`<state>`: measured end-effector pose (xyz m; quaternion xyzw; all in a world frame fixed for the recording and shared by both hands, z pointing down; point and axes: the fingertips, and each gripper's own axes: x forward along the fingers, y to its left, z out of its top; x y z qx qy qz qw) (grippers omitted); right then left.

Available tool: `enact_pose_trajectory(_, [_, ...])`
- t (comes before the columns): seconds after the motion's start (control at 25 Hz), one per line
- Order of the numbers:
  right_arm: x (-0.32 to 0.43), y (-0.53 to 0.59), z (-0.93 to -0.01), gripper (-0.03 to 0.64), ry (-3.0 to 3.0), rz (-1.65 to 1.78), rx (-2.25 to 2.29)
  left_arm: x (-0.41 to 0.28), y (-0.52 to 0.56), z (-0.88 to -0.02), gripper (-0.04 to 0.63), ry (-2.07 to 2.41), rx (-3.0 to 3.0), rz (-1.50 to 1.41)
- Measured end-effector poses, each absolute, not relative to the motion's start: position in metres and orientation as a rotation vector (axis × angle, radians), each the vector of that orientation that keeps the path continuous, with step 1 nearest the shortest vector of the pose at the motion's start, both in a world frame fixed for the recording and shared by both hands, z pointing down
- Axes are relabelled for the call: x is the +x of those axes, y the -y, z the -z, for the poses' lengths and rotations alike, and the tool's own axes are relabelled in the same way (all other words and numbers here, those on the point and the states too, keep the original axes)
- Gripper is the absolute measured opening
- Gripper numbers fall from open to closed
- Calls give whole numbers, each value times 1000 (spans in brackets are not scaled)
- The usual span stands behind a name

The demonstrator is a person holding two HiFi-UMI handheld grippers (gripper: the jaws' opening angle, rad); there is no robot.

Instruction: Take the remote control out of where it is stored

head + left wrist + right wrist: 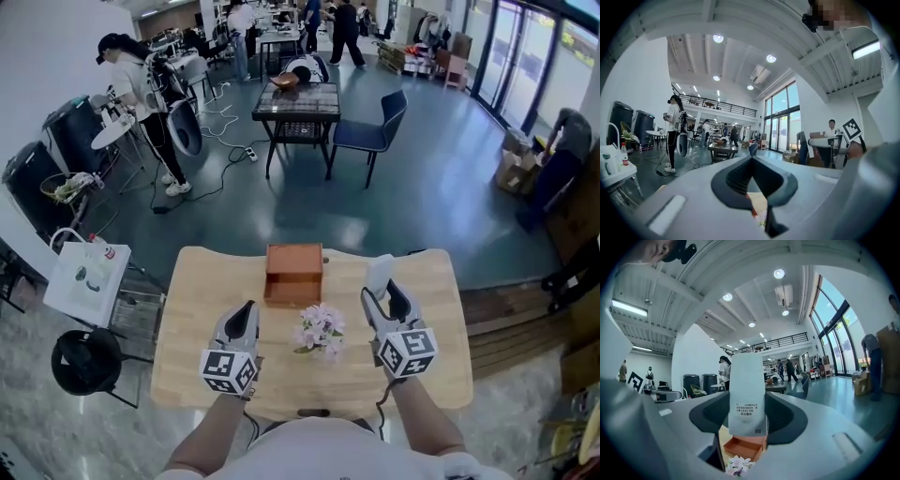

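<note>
A white remote control (747, 394) stands upright between the jaws of my right gripper (382, 292), back label facing the camera; the gripper is shut on it. In the head view the remote (379, 273) pokes up past the gripper's tips, right of the open brown wooden box (293, 274). That box (745, 447) lies below the remote in the right gripper view. My left gripper (244, 319) hovers over the table left of the flowers, jaws closed together with nothing between them (757, 185).
A small bunch of pale pink flowers (321, 330) lies on the light wooden table (192, 328) between the grippers. Beyond the table are a dark table with a blue chair (370, 133), a white cart (86, 281), a black stool (86, 361) and people working.
</note>
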<state>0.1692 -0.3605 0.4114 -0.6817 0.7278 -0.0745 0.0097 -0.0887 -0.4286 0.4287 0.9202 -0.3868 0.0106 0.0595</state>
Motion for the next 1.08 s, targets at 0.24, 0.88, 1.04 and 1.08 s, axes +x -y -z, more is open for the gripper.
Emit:
enact_pose_trajectory(0.24, [172,364,-419,265,-2272,244,-2148,-89,432,-432,0,1169,2784,-38])
enact_pose_trajectory(0.88, [170,361,-419,265,-2271,247,-2169,-90,429,-433,0,1155,2783,-36])
enact_pose_trajectory(1.04, [169,360,-419,265,-2268,251,-2172,-91,427,-434,0,1153,2773,-35])
enact_pose_trajectory(1.08, [169,360,-419,265,-2266,251,-2172,-91,427,-435,0,1152,2771,-35])
